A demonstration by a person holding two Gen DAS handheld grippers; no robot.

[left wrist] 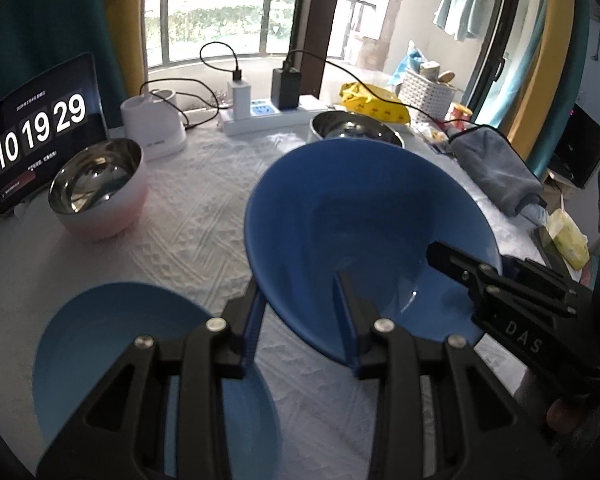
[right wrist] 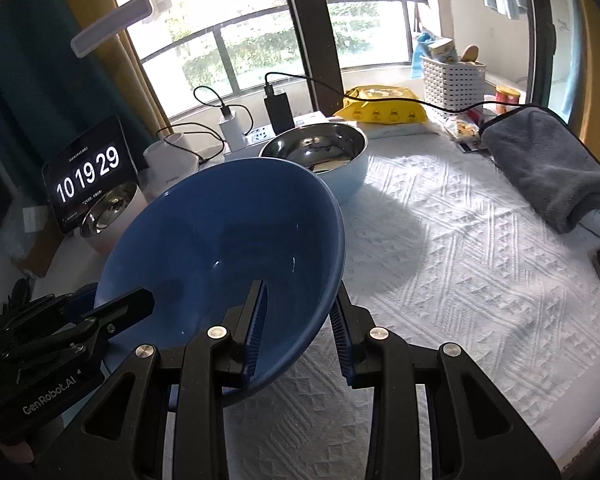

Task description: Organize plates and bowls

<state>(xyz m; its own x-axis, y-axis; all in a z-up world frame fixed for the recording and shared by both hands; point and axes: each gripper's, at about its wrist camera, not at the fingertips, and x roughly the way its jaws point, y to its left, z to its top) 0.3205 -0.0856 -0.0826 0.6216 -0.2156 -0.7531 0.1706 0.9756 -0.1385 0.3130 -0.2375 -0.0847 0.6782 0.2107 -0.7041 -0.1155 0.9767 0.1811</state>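
Glossy blue bowl (left wrist: 364, 216) — probably plastic

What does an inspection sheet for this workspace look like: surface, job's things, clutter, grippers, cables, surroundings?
Surface: table under a white textured cloth.
Job's things: blue bowl held tilted above the cloth by both grippers; second blue bowl on the cloth below the left gripper; pink steel bowl by the clock; light-blue steel bowl at the back.
Clutter: grey towel, yellow pack, white basket, white pot.
Grippers: left gripper shut on the blue bowl's rim; right gripper shut on the opposite rim.
Cables: power strip with two chargers, black leads looping, one running across the yellow pack to the towel.
Surroundings: window with railing, curtains, clock tablet.
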